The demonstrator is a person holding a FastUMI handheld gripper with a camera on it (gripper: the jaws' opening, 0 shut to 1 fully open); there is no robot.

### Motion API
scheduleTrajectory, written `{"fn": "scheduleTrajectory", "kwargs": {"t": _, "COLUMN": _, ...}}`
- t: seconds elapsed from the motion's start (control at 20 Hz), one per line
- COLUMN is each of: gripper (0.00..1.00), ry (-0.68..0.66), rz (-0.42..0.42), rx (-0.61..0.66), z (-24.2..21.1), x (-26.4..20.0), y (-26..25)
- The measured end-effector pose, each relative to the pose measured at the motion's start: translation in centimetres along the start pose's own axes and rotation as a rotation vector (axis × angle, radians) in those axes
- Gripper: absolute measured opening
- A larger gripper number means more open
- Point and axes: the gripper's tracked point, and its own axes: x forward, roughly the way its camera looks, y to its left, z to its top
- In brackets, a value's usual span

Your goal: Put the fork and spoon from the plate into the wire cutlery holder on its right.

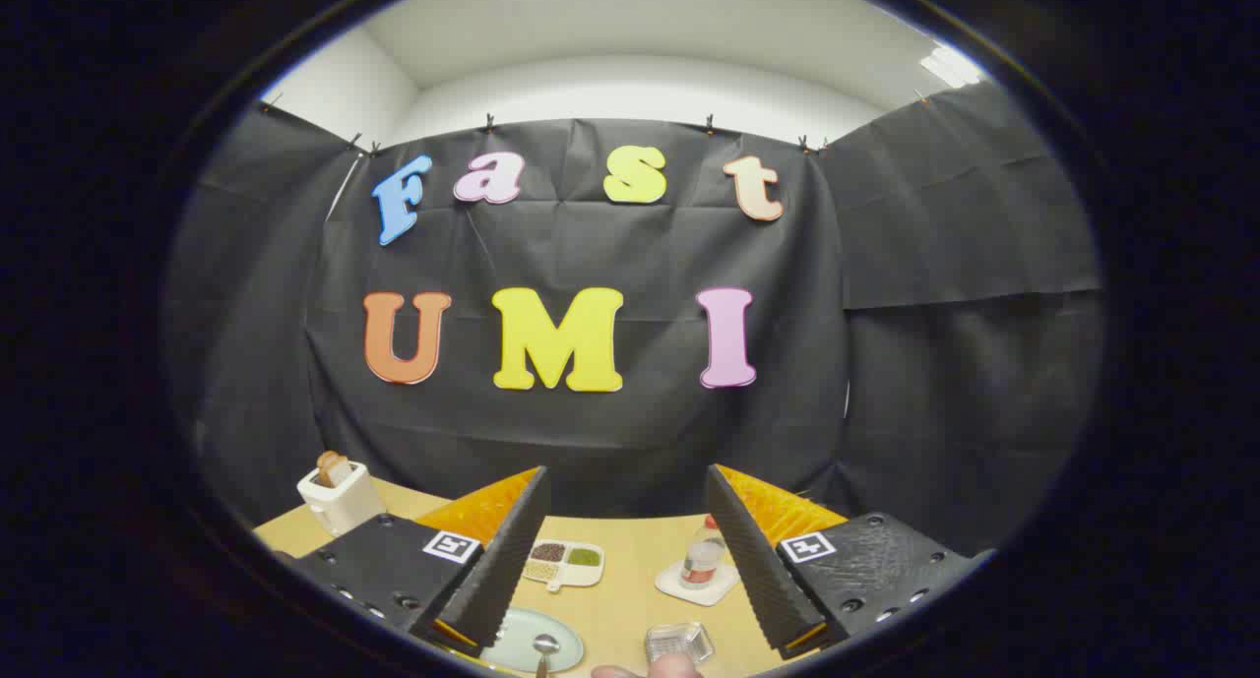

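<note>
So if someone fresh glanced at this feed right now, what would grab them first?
Probably the gripper itself: its two orange-backed fingers stand wide open with nothing between them, raised over the wooden table. Between and below them lie the pale plate with a spoon on it and, to its right, the wire cutlery holder with a fingertip near it. Farther left stands a white toaster with bread in it.

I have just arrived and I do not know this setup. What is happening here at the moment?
A person is holding a two-finger gripper above a wooden table. Its fingers are open and hold nothing. Below and between them lies a pale plate with a spoon on it, and to its right a small wire cutlery holder. A fingertip shows beside the holder. No cutlery has been picked up yet.
</note>
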Motion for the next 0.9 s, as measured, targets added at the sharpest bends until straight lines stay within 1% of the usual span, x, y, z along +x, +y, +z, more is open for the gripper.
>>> {"fn": "scheduleTrajectory", "kwargs": {"t": 0.1, "gripper": 0.95, "ry": 0.0, "rz": -0.001, "rx": -0.006, "z": 0.5, "x": -0.1, "y": -0.4}}
{"fn": "scheduleTrajectory", "kwargs": {"t": 0.4, "gripper": 0.95, "ry": -0.003, "rz": -0.037, "rx": 0.014, "z": 1.4, "x": -0.1, "y": -2.2}}
{"fn": "scheduleTrajectory", "kwargs": {"t": 0.9, "gripper": 0.95, "ry": 0.041, "rz": -0.011, "rx": 0.002, "z": 1.2, "x": 0.9, "y": -1.6}}
